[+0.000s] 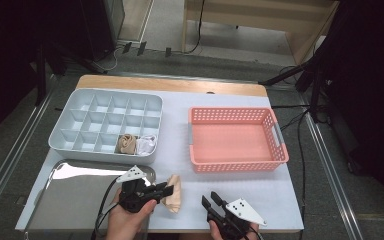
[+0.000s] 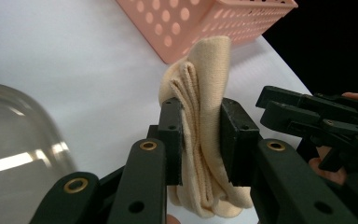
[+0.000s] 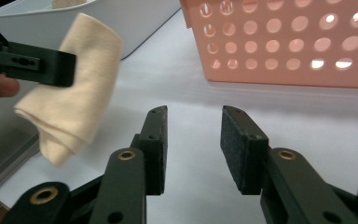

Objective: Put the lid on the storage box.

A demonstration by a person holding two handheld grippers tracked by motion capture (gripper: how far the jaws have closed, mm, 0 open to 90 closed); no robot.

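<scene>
One soft folded beige sock (image 2: 200, 116), pinched in left gripper (image 2: 200, 140), perforated pink basket (image 2: 191, 23)

We see a brightly lit desk (image 1: 180, 102) amid dark surroundings; glare streaks the metal tray (image 1: 75, 192); close tongs look slightly soft.

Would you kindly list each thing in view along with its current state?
Left gripper: shut on the beige sock.
Beige sock: folded, clamped, lifted off the table.
Right gripper: open, nothing between its jaws.
Pink basket: upright, empty.
Divided organiser: two front cells hold rolled socks.
Metal tray: flat, empty.
</scene>
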